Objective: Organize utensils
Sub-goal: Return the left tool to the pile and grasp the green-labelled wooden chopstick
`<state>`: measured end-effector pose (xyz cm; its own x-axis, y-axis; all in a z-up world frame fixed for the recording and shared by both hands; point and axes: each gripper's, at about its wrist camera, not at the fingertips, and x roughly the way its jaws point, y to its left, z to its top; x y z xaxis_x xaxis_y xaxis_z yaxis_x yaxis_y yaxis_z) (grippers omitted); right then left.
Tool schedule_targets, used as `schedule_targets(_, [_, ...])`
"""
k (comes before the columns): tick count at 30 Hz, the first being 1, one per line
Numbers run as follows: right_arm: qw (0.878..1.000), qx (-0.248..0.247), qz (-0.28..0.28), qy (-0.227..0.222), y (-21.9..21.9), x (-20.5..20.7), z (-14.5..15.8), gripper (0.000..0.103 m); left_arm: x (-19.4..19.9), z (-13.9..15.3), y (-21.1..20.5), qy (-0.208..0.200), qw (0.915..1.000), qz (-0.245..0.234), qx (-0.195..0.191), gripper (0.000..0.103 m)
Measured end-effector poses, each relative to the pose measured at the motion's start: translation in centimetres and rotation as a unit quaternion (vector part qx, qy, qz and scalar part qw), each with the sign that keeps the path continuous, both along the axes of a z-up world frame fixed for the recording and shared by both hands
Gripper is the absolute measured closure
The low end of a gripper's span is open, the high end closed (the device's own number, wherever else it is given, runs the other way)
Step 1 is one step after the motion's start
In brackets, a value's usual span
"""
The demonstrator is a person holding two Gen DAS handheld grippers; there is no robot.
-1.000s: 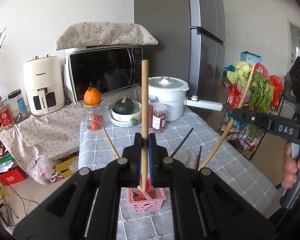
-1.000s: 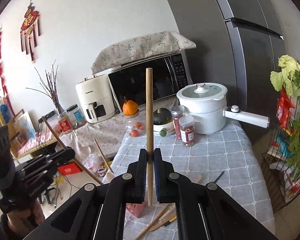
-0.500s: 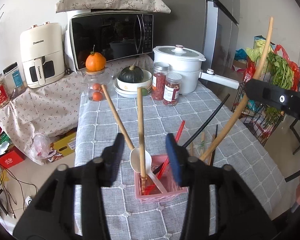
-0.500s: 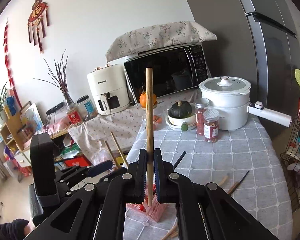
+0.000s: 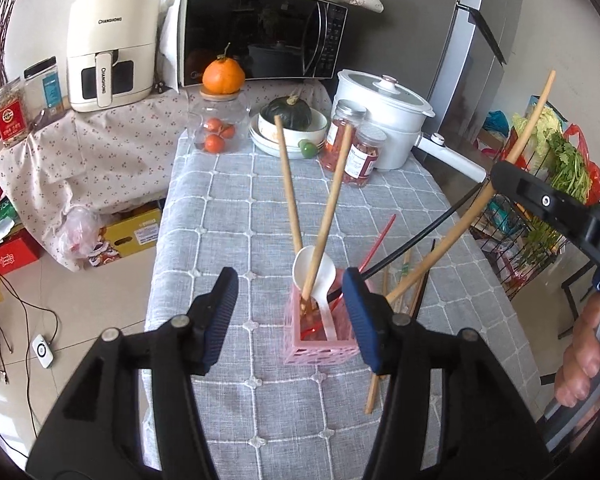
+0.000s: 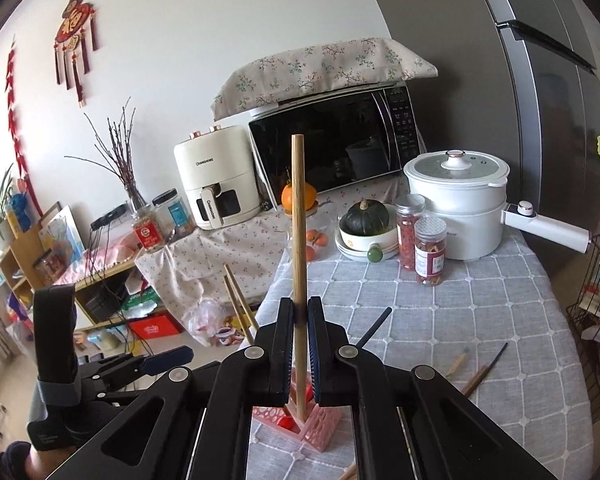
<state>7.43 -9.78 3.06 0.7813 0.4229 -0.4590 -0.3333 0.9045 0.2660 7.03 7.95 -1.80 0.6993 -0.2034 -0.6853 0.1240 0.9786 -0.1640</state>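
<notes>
Chopstick released into basket point(image 5: 320, 346), another on its way.
Table point(image 5: 228, 208) holds loose utensils at 3 o'clock of the basket; left gripper point(image 5: 290, 304) has just opened, now empty, its chopstick point(image 5: 328, 216) leaning inside; right gripper point(image 6: 300, 320) clamps a chopstick point(image 6: 299, 216) above it.

You see one pink basket point(image 5: 320, 350) on the desk point(image 5: 228, 216), holding two wooden chopsticks point(image 5: 288, 184) and one white spoon point(image 5: 318, 276). At the far end stand two red-filled jars point(image 5: 356, 148), one white pot point(image 5: 384, 108) and one stack of bowls point(image 5: 288, 136). Beyond, you count one microwave point(image 5: 260, 32) and one air fryer point(image 5: 110, 40).
</notes>
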Motion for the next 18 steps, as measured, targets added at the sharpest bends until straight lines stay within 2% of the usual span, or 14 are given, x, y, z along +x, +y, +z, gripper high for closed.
schedule_targets(7, [0.999, -0.031, 0.018, 0.037, 1.7, 1.1, -2.0, 0.094, -0.1, -0.5, 0.7, 0.012, 0.9999, 0.004, -0.002, 0.043])
schedule_targets(10, [0.999, -0.022, 0.02, 0.037, 1.4, 0.9, -1.7, 0.082, -0.2, -0.5, 0.8, 0.014, 0.9999, 0.001, -0.007, 0.038])
schedule_targets(12, [0.999, -0.013, 0.015, 0.033, 0.8, 0.6, -1.1, 0.065, -0.2, -0.6, 0.7, 0.018, 0.9998, -0.004, -0.01, 0.034])
schedule_targets(14, [1.0, 0.0, 0.008, 0.025, -0.2, 0.1, -0.5, 0.056, -0.4, -0.6, 0.4, 0.021, 0.9997, -0.009, -0.012, 0.031])
schedule_targets(18, [1.0, 0.009, -0.008, 0.018, -2.1, -0.5, 0.4, 0.045, -0.7, -0.9, 0.0, 0.029, 0.9992, -0.02, -0.02, 0.022])
